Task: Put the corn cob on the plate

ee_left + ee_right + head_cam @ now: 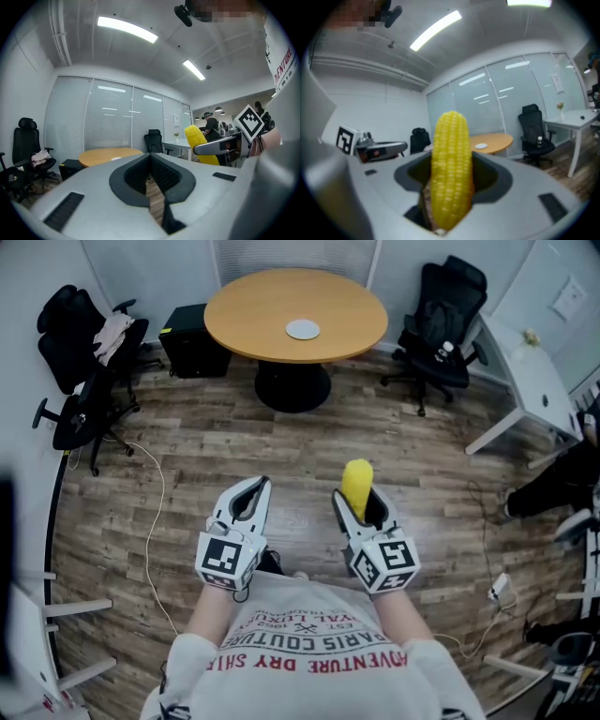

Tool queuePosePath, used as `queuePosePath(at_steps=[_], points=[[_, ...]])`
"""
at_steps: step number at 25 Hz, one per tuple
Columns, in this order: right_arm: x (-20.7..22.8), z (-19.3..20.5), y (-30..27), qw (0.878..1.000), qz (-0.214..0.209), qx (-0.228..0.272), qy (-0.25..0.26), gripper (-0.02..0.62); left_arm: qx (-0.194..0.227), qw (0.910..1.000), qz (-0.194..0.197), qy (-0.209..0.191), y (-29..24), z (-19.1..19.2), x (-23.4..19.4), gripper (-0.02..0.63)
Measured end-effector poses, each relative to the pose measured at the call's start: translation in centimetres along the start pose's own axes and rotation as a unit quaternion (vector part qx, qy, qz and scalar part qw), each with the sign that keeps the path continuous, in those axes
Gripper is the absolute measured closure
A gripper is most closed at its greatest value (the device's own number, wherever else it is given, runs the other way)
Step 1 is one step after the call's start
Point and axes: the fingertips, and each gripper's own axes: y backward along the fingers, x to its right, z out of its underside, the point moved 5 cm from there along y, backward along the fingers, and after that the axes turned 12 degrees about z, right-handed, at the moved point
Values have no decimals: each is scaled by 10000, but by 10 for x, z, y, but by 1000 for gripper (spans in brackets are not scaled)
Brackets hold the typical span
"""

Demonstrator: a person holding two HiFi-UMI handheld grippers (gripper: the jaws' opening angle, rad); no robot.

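Note:
The yellow corn cob (356, 480) stands upright between the jaws of my right gripper (363, 504), which is shut on it, held in front of my chest above the wooden floor. In the right gripper view the corn cob (450, 173) fills the middle between the jaws. The white plate (303, 330) lies on the round wooden table (262, 306) far ahead across the room, and the plate (481, 146) shows small beyond the cob. My left gripper (260, 486) is beside the right one, its tips meeting with nothing held. From the left gripper view the cob (198, 139) is off to the right.
Black office chairs stand left (84, 362) and right (439, 329) of the table. A black box (192, 352) sits on the floor by the table's base. A white desk (530, 376) is at the right, with a person (562, 486) below it. Cables (155, 507) run over the floor.

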Motion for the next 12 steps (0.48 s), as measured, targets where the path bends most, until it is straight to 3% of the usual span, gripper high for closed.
queuePosePath(at_steps=[12], points=[[16,-11,-72,9994,329,-82,-73,330,-106,9998,174,37,-43,7,-62,574]])
